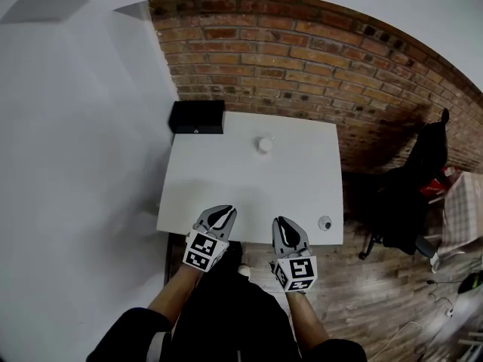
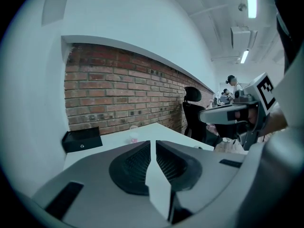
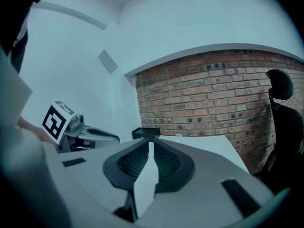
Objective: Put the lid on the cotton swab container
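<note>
The cotton swab container (image 1: pixel 263 145), a small white round tub, stands on the white table (image 1: pixel 226 179) toward its far side; the left gripper view shows the container (image 2: pixel 133 136) far ahead. A small round lid (image 1: pixel 324 222) lies near the table's front right corner. My left gripper (image 1: pixel 224 212) hovers over the front edge, shut with nothing in it, its jaws (image 2: pixel 153 144) closed together. To the left of the lid, my right gripper (image 1: pixel 280 223) is also shut and empty (image 3: pixel 151 144). Both grippers are well short of the container.
A black box (image 1: pixel 196 117) sits at the table's far left corner against the brick wall (image 1: pixel 302 51). A black office chair (image 1: pixel 407 194) stands right of the table on the wooden floor. A white wall (image 1: pixel 75 127) runs along the left.
</note>
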A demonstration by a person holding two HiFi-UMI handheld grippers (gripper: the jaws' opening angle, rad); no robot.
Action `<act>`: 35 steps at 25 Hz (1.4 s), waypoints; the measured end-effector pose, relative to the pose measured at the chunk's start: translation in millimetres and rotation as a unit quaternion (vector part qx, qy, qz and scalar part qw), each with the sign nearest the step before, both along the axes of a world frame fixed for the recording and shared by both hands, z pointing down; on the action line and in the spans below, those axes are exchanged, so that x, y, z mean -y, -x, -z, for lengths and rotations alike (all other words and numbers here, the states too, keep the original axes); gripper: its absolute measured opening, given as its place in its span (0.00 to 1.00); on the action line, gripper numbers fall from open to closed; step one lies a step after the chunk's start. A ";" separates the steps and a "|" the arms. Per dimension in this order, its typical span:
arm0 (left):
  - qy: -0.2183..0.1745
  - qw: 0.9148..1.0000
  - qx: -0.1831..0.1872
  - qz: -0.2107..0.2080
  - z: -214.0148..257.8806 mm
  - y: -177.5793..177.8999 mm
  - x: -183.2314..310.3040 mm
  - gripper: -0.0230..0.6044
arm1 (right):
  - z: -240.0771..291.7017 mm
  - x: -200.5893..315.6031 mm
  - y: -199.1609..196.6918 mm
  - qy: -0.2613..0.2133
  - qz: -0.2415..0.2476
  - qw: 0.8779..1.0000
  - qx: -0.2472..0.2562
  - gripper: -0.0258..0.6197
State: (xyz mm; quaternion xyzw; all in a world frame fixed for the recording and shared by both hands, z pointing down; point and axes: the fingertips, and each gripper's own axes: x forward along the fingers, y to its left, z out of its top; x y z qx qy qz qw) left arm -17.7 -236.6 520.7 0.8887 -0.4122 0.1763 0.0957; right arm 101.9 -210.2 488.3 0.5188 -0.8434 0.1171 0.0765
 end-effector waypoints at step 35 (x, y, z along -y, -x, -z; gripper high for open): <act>0.050 0.992 -0.014 -0.118 -42.1 6.5 201.4 0.08 | -54.8 195.6 34.3 0.059 -0.054 0.996 -0.044 0.19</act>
